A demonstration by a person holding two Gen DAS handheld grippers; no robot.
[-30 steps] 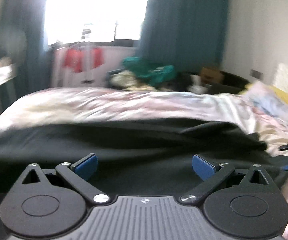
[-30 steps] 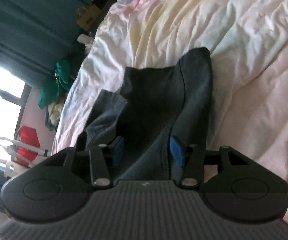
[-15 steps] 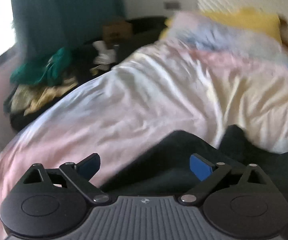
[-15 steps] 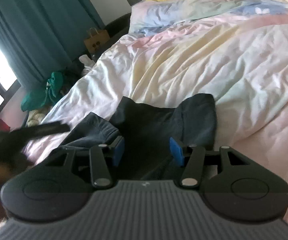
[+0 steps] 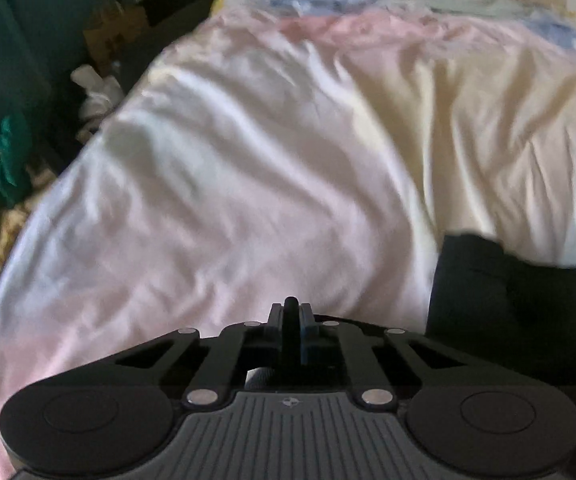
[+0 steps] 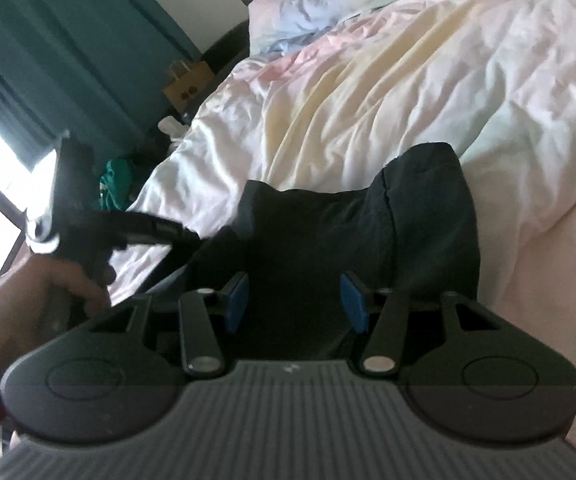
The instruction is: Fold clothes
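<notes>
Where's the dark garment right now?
In the right wrist view, the dark garment lies on the pastel duvet, directly ahead of the open right gripper. The left gripper pinches a fold of it.

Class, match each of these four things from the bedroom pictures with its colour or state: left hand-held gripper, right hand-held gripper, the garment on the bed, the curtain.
Things:
1. left hand-held gripper
2. right hand-held gripper
3. garment
4. curtain

Colour or state:
A. teal
B. open, above the dark cloth
C. shut, pinching a dark fold
D. black, lying on the pastel duvet

Pairs: 1-C, 2-B, 3-D, 4-A
</notes>
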